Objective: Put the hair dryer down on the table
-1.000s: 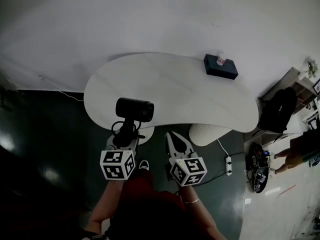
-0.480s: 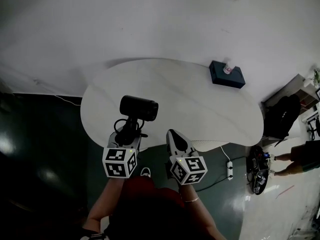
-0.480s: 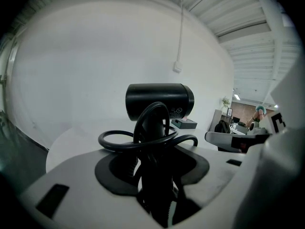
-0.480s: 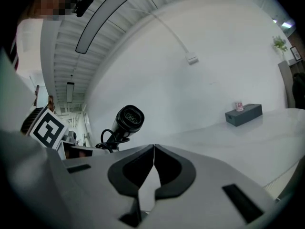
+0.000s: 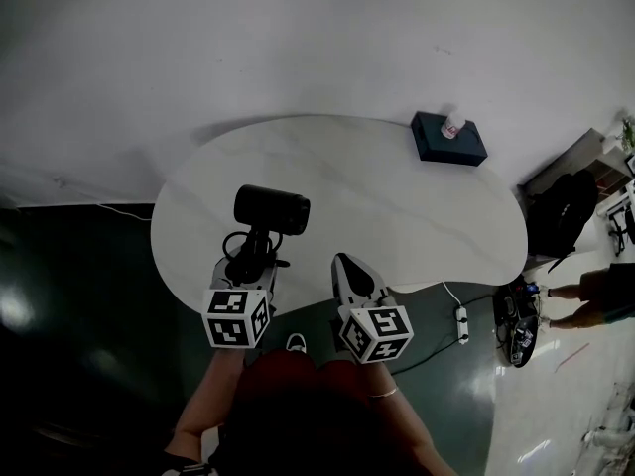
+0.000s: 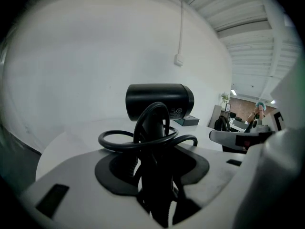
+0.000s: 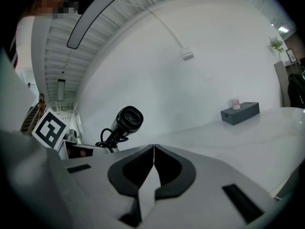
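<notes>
A black hair dryer (image 5: 270,209) stands upright in my left gripper (image 5: 251,264), whose jaws are shut on its handle; its coiled cord loops around the handle. In the left gripper view the dryer's barrel (image 6: 159,101) sits above the jaws, the handle and cord (image 6: 152,142) clamped between them. The dryer hangs over the near left part of the white table (image 5: 377,196). My right gripper (image 5: 352,278) is shut with nothing in it, over the table's front edge. The right gripper view shows the hair dryer (image 7: 126,120) to its left.
A dark tissue box (image 5: 448,139) rests at the table's far right, also seen as the tissue box (image 7: 239,112) in the right gripper view. A white wall stands behind the table. A power strip (image 5: 462,323), cables and a black bag (image 5: 558,221) lie on the floor at right.
Both grippers have moved forward over the table's near edge with the hair dryer still held upright. The jaws have not changed.
</notes>
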`<state>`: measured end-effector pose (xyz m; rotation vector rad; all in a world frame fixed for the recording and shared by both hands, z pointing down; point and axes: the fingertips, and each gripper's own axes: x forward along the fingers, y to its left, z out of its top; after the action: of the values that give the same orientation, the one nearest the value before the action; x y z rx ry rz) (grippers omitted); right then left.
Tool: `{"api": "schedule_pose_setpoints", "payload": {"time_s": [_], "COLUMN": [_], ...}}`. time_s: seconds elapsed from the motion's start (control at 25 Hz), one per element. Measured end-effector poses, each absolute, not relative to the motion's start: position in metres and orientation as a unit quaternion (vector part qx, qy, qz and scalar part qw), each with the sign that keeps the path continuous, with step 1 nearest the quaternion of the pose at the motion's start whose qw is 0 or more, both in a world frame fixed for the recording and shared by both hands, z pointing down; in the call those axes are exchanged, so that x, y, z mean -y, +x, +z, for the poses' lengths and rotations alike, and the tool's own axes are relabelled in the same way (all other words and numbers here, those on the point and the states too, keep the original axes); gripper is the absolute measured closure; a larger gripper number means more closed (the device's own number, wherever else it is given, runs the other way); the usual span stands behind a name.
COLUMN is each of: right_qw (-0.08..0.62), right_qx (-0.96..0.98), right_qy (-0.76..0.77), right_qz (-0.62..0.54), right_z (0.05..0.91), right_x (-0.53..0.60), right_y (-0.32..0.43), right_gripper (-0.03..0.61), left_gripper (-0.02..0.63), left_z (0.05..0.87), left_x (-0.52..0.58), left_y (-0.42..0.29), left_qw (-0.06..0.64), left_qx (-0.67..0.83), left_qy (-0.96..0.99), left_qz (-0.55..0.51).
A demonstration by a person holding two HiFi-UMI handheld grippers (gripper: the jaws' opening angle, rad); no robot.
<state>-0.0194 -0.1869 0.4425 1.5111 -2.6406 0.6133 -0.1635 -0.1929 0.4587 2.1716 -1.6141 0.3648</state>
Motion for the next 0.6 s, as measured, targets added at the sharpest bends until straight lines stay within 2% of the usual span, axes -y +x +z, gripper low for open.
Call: {"api": "schedule_pose_setpoints", "payload": {"time_s": [0.6], "right_qw": [0.022], "right_qx": [0.817], "right_qy": [0.535], "right_qz": [0.213], "right_z": [0.461], "right_x": [0.212], "right_y": [0.023], "right_gripper": [0.563], "left_gripper": [0.408], "left_z": [0.492], "left_x": [0.247], "left_y": [-0.128], "left_qw": [0.185], "left_qx": [0.508], "left_qy": [0.814], "left_qz": [0.213]}}
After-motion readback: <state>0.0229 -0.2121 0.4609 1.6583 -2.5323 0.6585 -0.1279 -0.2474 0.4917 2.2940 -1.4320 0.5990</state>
